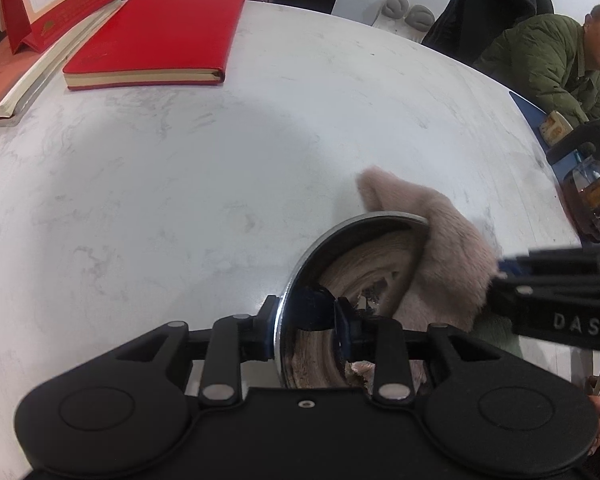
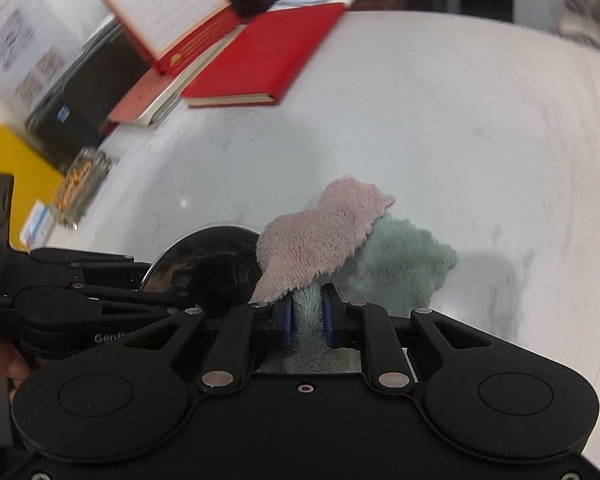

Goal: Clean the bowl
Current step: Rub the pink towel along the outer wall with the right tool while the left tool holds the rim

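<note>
Now, low in the frame, our left gripper (image 1: 306,322) straddles the steel bowl's (image 1: 364,240) rim, fingers narrow but not visibly pinching, while our right gripper (image 2: 307,322) clamps the pink-and-green cloth (image 2: 328,236) beside it.

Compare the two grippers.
Left gripper straddles the bowl rim, jaws apart, not pinching; right gripper is shut on the cloth. Left gripper's gap is wider than the right gripper's. Both are black with blue pads, angled down at the table.
</note>
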The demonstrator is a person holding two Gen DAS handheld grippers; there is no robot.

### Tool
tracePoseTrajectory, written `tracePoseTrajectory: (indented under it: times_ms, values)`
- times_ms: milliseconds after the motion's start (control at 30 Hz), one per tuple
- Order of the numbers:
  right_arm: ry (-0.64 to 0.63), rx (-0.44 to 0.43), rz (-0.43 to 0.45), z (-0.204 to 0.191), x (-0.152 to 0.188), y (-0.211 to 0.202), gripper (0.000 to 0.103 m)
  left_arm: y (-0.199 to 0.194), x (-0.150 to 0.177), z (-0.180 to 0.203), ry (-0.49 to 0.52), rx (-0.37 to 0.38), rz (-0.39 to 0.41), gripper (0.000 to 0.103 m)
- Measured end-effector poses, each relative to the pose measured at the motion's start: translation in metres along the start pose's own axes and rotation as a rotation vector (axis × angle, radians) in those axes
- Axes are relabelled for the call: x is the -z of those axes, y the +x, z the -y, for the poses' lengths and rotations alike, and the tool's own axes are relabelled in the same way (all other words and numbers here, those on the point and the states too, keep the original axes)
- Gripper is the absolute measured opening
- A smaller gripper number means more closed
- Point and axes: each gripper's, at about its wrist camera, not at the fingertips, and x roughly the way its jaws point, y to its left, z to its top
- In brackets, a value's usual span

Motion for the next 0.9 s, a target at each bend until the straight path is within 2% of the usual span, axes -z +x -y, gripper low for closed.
tracePoseTrajectory:
  times_ms: [100, 333, 500, 600, 767, 900]
  values:
    - [0.051, -0.001, 0.01, 0.003, 0.01, -0.004, 0.015, 0.0, 0.0, 0.001, -0.004, 0.001, 0.002, 0.03]
    - [0.076, 0.007, 0.033, 0.001, 0.012, -0.008, 0.017, -0.003, 0.006, 0.004, -0.013, -0.021, 0.014, 0.029]
    - [0.011, 0.027, 0.027, -0.007, 0.005, -0.005, 0.017, -0.008, 0.019, 0.008, -0.037, -0.027, 0.008, 0.028]
    - [-0.044, 0.048, 0.025, -0.013, 0.0, -0.002, 0.017, -0.012, 0.022, 0.006, -0.045, -0.021, 0.002, 0.023]
    - [-0.067, 0.054, 0.034, -0.018, -0.001, -0.007, 0.019, -0.021, 0.011, 0.004, -0.016, -0.01, 0.031, 0.023]
    - [-0.057, 0.061, 0.034, -0.017, 0.002, -0.01, 0.021, -0.014, 0.003, 0.006, 0.002, 0.0, 0.023, 0.024]
